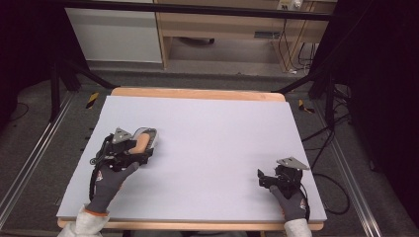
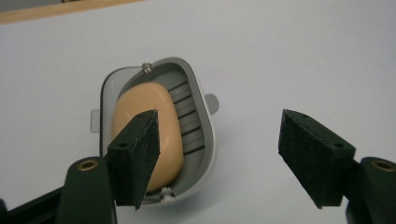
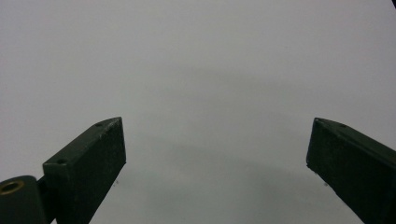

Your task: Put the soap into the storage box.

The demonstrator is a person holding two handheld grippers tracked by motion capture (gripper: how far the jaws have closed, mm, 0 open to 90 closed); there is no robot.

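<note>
Both gloved hands hold their grippers low, the left gripper and right gripper each with fingers spread wide apart.

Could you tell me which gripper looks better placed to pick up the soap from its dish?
Left. The left gripper hangs open right over the soap in its grey dish; the right gripper sits far across the table.

High view overhead; gripper views close above table.

place: lab | evidence: black frame rig, loose floor cables, black curtains
</note>
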